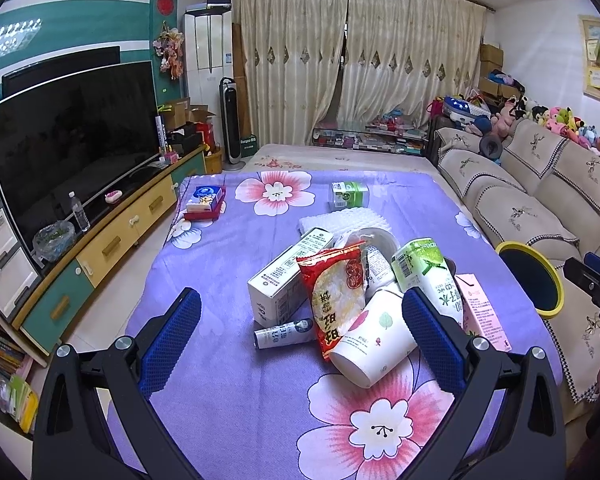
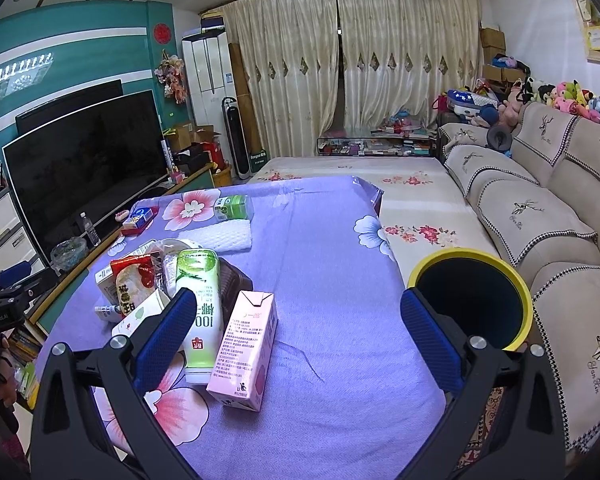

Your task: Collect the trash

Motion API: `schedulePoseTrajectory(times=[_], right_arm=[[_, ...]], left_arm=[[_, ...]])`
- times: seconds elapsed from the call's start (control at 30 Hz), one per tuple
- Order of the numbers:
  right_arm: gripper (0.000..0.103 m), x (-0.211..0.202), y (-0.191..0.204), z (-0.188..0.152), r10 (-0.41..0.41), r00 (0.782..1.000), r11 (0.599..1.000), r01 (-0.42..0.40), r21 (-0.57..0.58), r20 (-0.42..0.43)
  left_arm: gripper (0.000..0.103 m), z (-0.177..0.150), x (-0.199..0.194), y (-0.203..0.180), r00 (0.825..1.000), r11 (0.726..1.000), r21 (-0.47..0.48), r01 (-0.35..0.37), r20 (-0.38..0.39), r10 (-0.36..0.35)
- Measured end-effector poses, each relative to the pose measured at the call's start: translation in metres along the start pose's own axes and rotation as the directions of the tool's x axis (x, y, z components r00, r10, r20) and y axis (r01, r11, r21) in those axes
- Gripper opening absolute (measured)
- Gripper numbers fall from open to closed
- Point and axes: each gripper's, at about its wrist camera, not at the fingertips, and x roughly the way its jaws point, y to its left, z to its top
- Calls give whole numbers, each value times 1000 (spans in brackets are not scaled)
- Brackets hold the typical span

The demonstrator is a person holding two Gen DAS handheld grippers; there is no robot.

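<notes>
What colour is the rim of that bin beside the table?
Yellow, around a dark inside. The bin shows best in the right wrist view.

trash pile (image 1: 340,280) left, bare tablecloth (image 2: 340,280) right

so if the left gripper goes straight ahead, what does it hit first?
Probably the red snack bag, lying between the open left gripper fingers with the paper cup beside it; depth is unclear.
</notes>
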Motion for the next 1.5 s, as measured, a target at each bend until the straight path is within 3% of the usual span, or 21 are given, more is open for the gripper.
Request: schedulePoseTrajectory(times=[1.03, 1.5], right_arm=[[97, 9, -1, -6, 1, 1000, 1000, -1, 5, -17], [97, 32, 11, -24, 21, 997, 1000, -22, -13, -78]], left_arm=[[99, -2, 5, -2, 1000, 1000, 1, 2, -10, -2], [99, -4, 15, 1, 1000, 1000, -8, 0, -31, -1]])
